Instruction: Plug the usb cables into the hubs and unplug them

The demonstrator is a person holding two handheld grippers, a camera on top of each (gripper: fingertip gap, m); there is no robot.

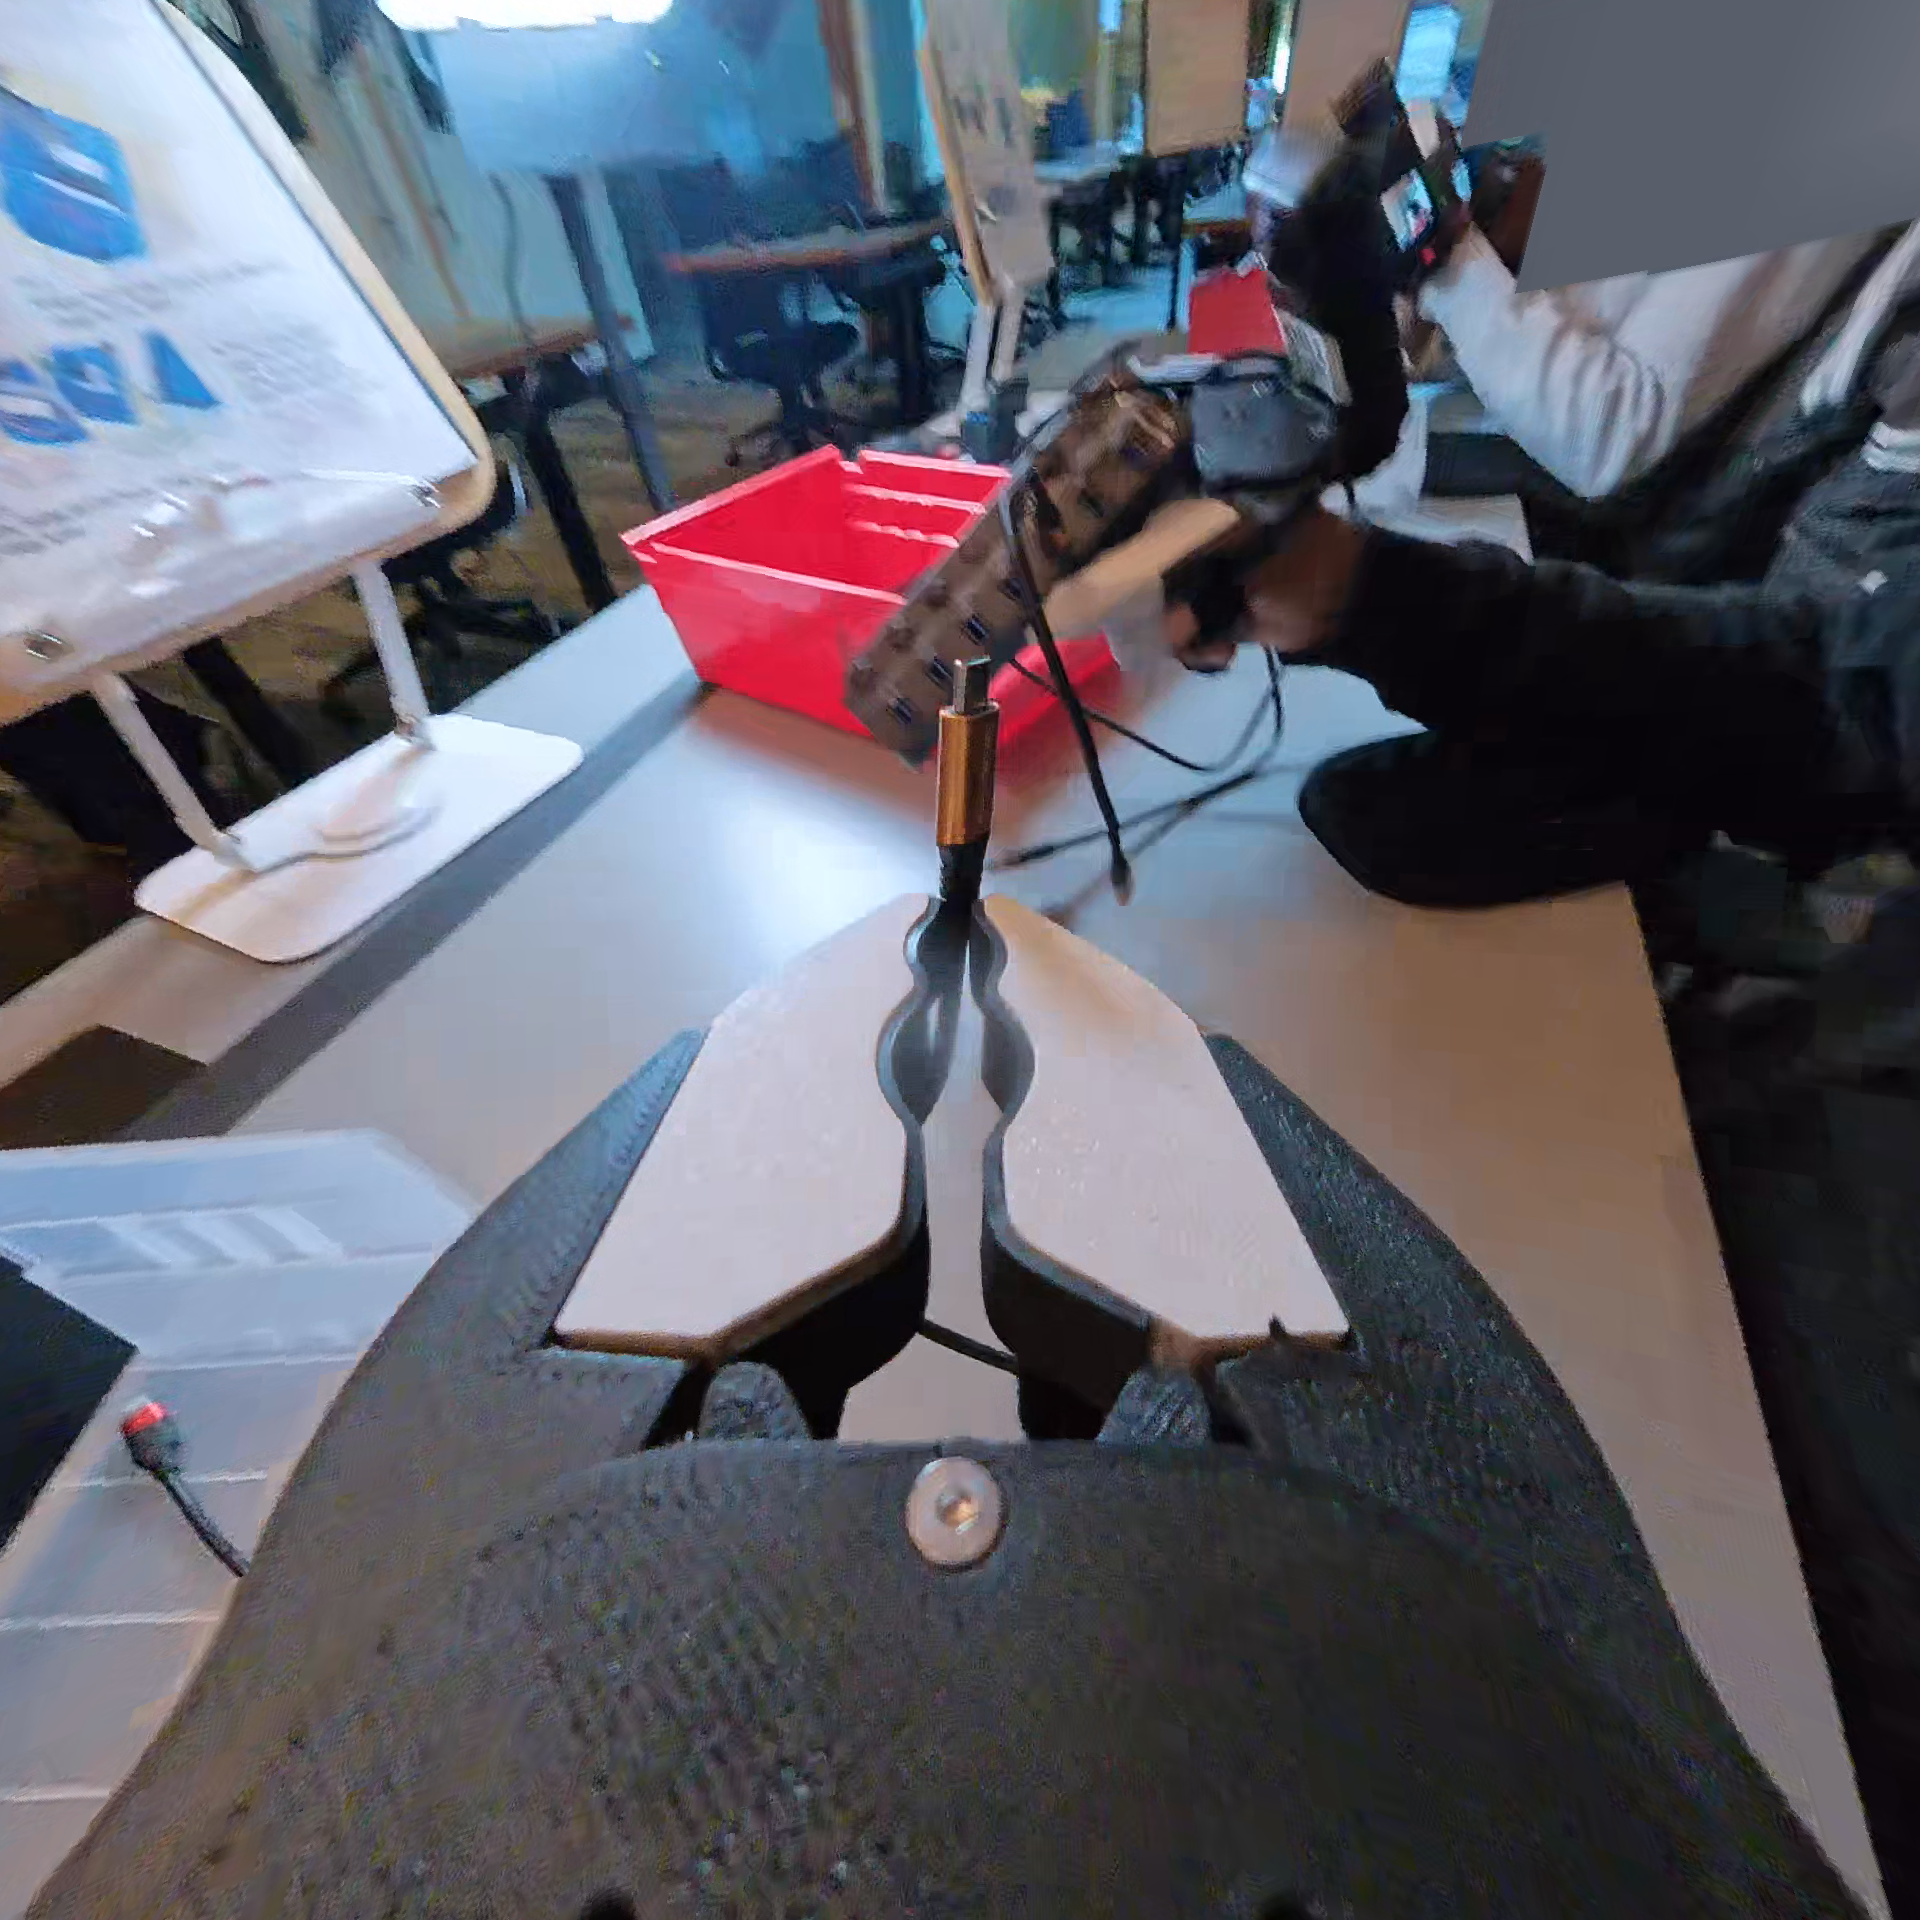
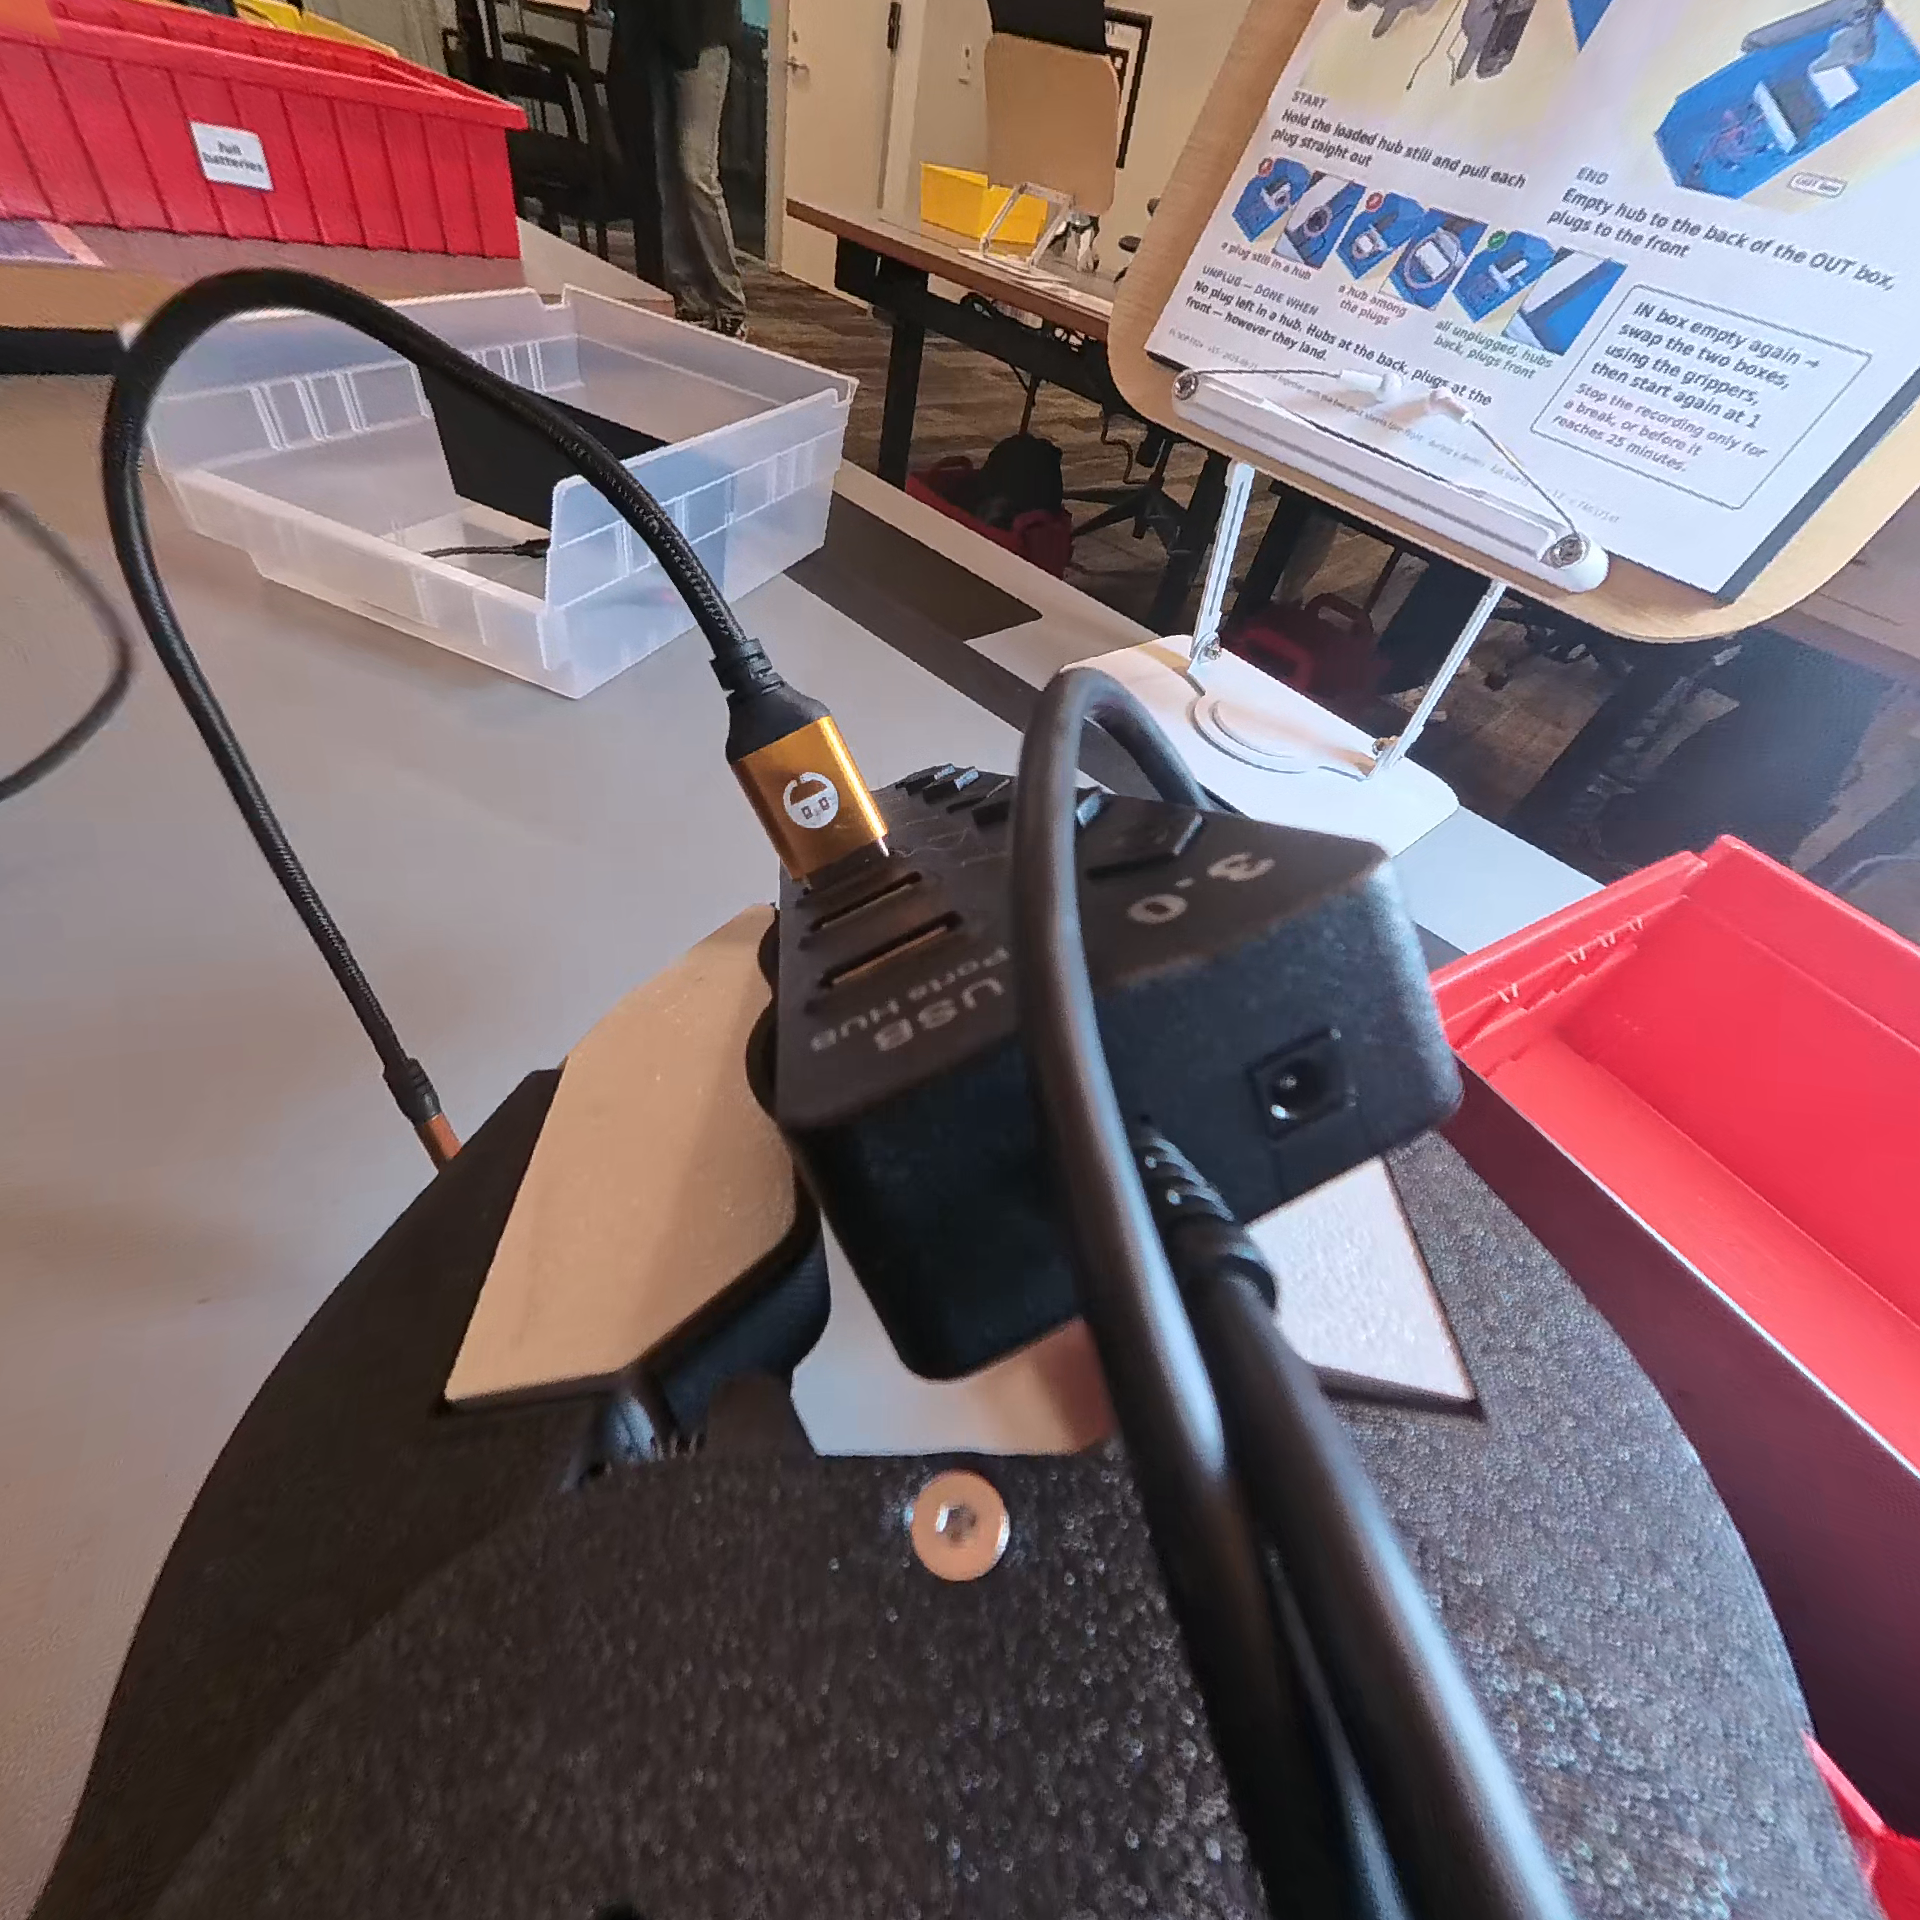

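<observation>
Your left gripper (image 1: 958, 914) has its fingers (image 1: 790, 1132) pressed together on a braided black USB cable (image 1: 961, 883) just below its gold-sleeved plug (image 1: 966, 774), which stands upright above the fingertips. The plug's metal tip sits right at the lower end of the black USB hub (image 1: 1023, 540) — whether it has entered a port is not clear from this side.

Your right gripper (image 2: 997, 1122) has its fingers (image 2: 623, 1174) clamped on that hub (image 2: 1091, 1039), holding it tilted above the grey counter (image 2: 312, 831). Seen from here, the gold plug (image 2: 810, 800) meets the hub's top face at a slant, beside a row of slots. The hub's own smooth black cord (image 2: 1081, 1039) loops over the hub body, crossing just beside the plug and covering part of the hub's top face.

Around the hub: a red bin (image 2: 1704, 1122) sits to its right, a clear plastic tray (image 2: 520, 488) lies beyond it to the left, and a white stand holding an instruction card (image 2: 1538, 312) rises behind it. More loose black cables (image 1: 1153, 790) trail across the counter below the hub, near the red bin (image 1: 790, 582).
</observation>
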